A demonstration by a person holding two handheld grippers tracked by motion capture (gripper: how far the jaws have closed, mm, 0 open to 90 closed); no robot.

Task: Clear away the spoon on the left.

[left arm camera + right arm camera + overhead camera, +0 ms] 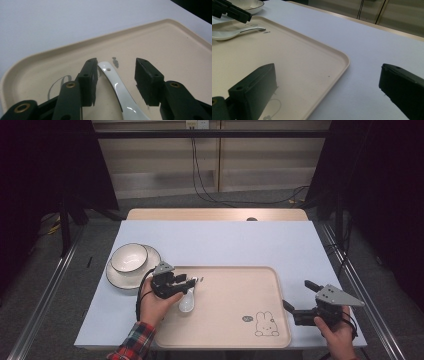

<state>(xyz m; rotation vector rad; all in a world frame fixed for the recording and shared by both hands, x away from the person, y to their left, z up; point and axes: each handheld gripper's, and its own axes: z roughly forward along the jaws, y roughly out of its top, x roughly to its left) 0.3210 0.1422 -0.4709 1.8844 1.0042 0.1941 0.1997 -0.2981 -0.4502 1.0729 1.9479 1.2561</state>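
A white ceramic soup spoon (188,301) lies at the near left of a beige tray (260,270), its handle between the jaws of the left gripper (115,75); those jaws stand apart, one pad at the handle, the other clear. The right gripper (296,296), spread wide, hovers at the tray's right edge. The spoon looks light, stiff, glossy, likely slippery and breakable; the narrow handle is the best hold.

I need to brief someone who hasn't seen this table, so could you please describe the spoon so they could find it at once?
Start at the beige tray on the pale table. Near its left edge lies a white ceramic spoon, its handle between the open jaws of the left hand-held gripper. It is the only thing lying on the tray.
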